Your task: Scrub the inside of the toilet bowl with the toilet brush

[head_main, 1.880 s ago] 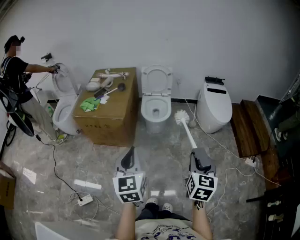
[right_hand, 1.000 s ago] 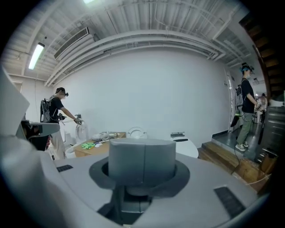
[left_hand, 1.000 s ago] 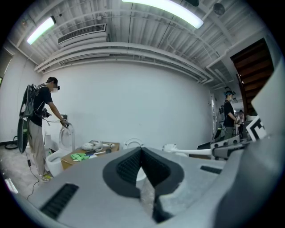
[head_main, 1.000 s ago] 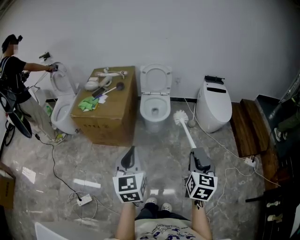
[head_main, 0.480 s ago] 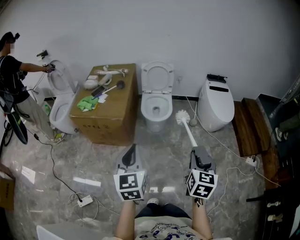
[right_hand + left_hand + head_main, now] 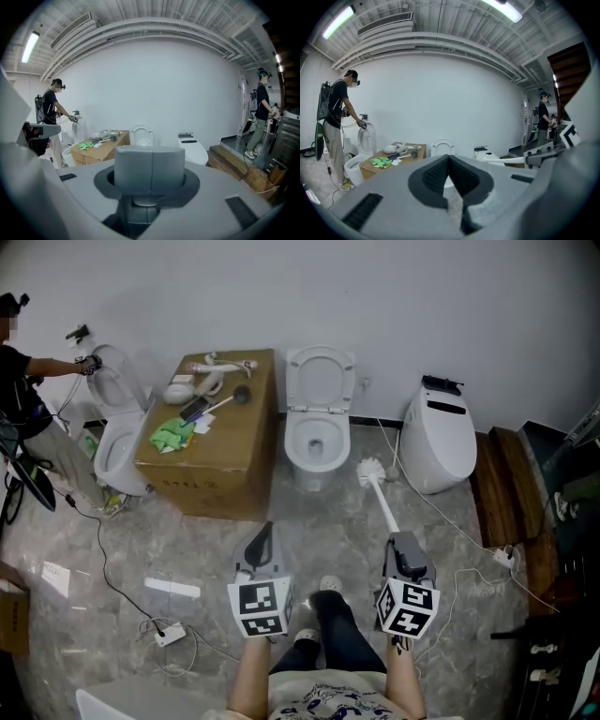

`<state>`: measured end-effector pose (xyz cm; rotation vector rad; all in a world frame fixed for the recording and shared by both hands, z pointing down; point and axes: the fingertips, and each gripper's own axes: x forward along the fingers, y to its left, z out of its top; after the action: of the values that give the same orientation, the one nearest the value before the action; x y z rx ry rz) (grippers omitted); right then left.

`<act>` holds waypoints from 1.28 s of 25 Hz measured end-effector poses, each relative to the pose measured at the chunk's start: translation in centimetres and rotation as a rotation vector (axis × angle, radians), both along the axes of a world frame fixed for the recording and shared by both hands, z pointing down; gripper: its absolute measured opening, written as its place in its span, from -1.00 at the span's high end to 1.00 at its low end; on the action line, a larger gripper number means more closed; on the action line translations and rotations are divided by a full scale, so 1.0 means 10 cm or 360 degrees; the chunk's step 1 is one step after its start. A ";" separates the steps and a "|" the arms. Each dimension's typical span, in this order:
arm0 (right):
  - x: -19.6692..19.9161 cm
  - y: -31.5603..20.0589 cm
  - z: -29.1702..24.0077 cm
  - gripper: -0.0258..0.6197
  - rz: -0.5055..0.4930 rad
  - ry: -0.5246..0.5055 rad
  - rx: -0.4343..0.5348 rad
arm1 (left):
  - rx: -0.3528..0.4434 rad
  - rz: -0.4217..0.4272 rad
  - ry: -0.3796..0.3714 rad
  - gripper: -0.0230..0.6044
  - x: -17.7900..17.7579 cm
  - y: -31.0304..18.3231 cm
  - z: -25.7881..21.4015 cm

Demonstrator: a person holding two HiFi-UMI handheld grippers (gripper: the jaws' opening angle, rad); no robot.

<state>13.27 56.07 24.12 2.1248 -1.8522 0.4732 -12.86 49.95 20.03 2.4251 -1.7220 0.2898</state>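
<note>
Holding the toilet brush (image 6: pixel 378 495) by the near end of its white handle, the right gripper (image 6: pixel 401 542) has its jaws clamped together on it. The bristle head sticks out ahead of that gripper and a little to its left, low over the floor, though contact with the floor cannot be told. It sits short of the toilet bowl (image 6: pixel 317 442) and just off the bowl's right side. None of the scrubbing looks begun: the brush is outside the bowl and apart from its rim, while the seat lid (image 6: pixel 321 377) stands up, leaving the bowl open. What seems left is the whole job: carrying the head forward and left over the rim, lowering it in and working round the inside. The left gripper (image 6: pixel 266 529) is level with the right one and well apart on its left, its jaws pressed together at the tips on nothing. It points forward toward the gap between the bowl and the cardboard box (image 6: pixel 217 465) ahead on its left. Both forearms reach out low in front of the person's body, marker cubes facing up, with one foot set forward between the grippers. Far off to the left gripper's left, another person (image 6: pixel 19 381) stands at a second toilet, and a closed white toilet (image 6: pixel 441 442) stands ahead and right of the right gripper
</note>
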 end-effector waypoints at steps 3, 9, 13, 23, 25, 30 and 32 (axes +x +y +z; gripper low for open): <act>0.03 -0.22 0.05 0.42 -0.0023 0.0002 -0.0014 | -0.0026 -0.0041 -0.0003 0.92 -0.02 -0.17 0.06; 0.13 -0.90 0.15 0.42 -0.0098 0.0000 -0.0042 | -0.0039 -0.0087 -0.0026 0.93 0.08 -0.73 0.14; 0.27 -1.48 0.19 0.42 -0.0145 -0.0010 -0.0062 | -0.0037 -0.0109 -0.0055 0.93 0.24 -1.25 0.13; 0.62 -2.84 0.13 0.42 -0.0251 -0.0019 -0.0077 | -0.0038 -0.0167 -0.0055 0.93 0.66 -2.49 0.04; 0.68 -3.02 0.15 0.42 -0.0259 -0.0020 -0.0084 | -0.0051 -0.0172 -0.0058 0.93 0.73 -2.66 0.07; 0.80 -3.36 0.24 0.42 -0.0269 -0.0032 -0.0123 | -0.0067 -0.0154 -0.0082 0.93 0.91 -2.99 0.11; 0.83 -3.47 0.27 0.42 -0.0270 -0.0034 -0.0139 | -0.0079 -0.0152 -0.0088 0.92 0.94 -3.12 0.14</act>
<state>21.53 21.40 26.87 1.8947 -1.9650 0.5286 -3.45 18.73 21.47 2.3129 -1.8242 0.3858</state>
